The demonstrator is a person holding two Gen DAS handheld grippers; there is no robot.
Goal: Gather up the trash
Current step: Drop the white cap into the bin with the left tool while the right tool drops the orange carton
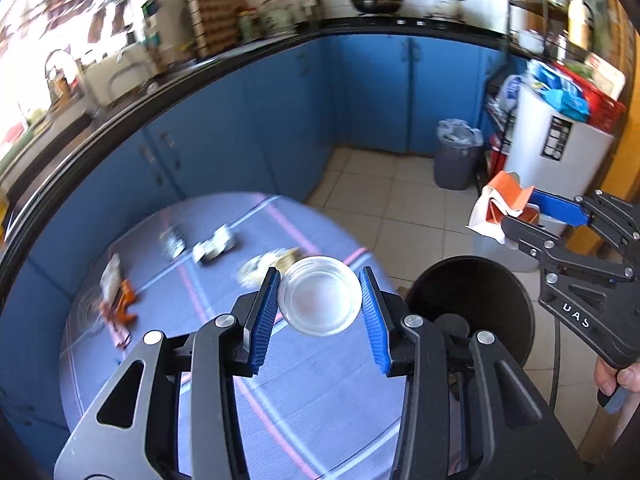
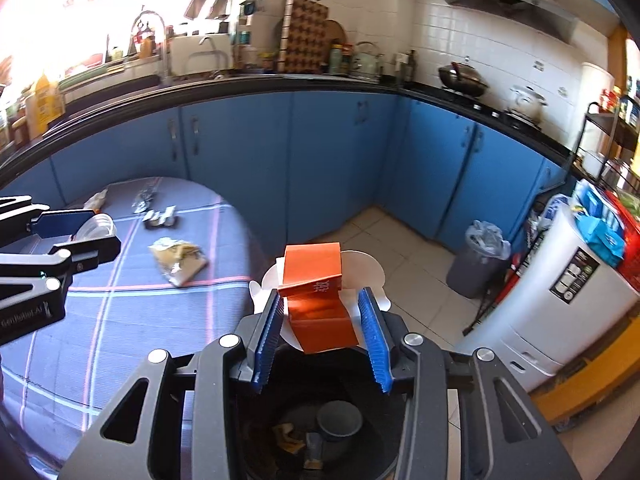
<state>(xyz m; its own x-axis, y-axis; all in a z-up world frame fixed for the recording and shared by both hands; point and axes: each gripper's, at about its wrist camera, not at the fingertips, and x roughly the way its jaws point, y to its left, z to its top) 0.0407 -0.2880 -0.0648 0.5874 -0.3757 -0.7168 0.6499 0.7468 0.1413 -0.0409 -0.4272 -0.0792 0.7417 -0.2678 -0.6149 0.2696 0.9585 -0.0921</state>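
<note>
Above the black bin [image 2: 320, 420], the right gripper [image 2: 322, 316] clamps an orange carton [image 2: 316, 300] for dropping, while the left gripper [image 1: 320, 300] grips a clear plastic cup [image 1: 319, 295] beside it.

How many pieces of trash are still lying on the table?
4, possibly more hidden: orange wrapper at the left edge, foil scrap and dark packet farther back, crumpled tan bag nearest the grippers.

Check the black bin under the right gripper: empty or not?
Not empty. The right wrist view shows a dark cup and scraps inside the black bin.
</note>
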